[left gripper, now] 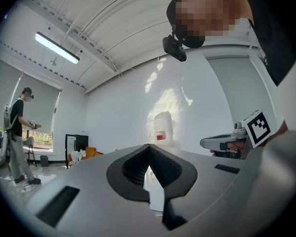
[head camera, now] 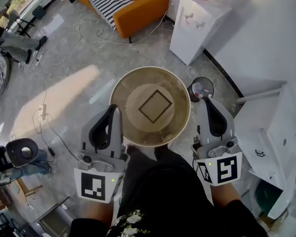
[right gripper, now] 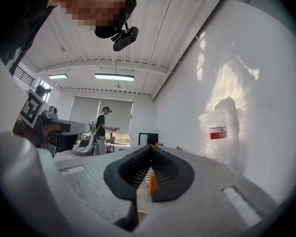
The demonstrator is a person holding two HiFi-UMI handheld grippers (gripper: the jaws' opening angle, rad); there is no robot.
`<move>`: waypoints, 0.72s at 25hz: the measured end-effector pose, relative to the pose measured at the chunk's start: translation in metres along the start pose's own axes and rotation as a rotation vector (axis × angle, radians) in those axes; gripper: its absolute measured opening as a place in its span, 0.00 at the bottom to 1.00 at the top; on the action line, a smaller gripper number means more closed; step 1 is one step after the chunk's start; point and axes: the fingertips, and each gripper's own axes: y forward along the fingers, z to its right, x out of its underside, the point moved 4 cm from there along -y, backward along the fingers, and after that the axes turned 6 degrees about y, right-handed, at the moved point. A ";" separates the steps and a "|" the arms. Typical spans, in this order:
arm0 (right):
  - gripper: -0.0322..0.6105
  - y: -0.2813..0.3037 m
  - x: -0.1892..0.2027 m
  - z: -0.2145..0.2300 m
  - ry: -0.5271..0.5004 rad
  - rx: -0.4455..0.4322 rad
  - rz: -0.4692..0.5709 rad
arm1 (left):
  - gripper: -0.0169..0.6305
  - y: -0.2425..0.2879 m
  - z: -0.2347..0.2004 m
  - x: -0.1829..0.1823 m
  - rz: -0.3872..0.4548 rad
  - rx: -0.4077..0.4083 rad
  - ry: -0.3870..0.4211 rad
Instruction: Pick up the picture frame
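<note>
One picture frame [head camera: 156, 106], head view only

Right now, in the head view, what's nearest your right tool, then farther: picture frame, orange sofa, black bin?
1. Black bin, beside the right tool.
2. Picture frame, leftward on the table.
3. Orange sofa, far ahead, upper left.

Bright daylight, sun patch on floor [head camera: 54, 98], wall [left gripper: 167, 95] glare, fisheye-warped edges

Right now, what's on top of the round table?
A dark square picture frame lies flat at the middle of the round table. Nothing else shows; the left gripper covers a sliver of the near rim.
</note>
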 end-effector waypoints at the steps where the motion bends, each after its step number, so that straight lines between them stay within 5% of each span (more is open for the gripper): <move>1: 0.05 0.003 0.002 0.001 0.003 -0.015 0.001 | 0.04 0.000 0.002 0.002 -0.005 -0.009 0.005; 11: 0.05 0.032 0.038 -0.016 0.026 -0.155 -0.070 | 0.04 -0.006 0.004 0.037 -0.070 -0.076 -0.021; 18: 0.05 0.047 0.048 -0.011 0.014 -0.089 -0.104 | 0.04 0.016 -0.023 0.055 -0.067 -0.039 -0.048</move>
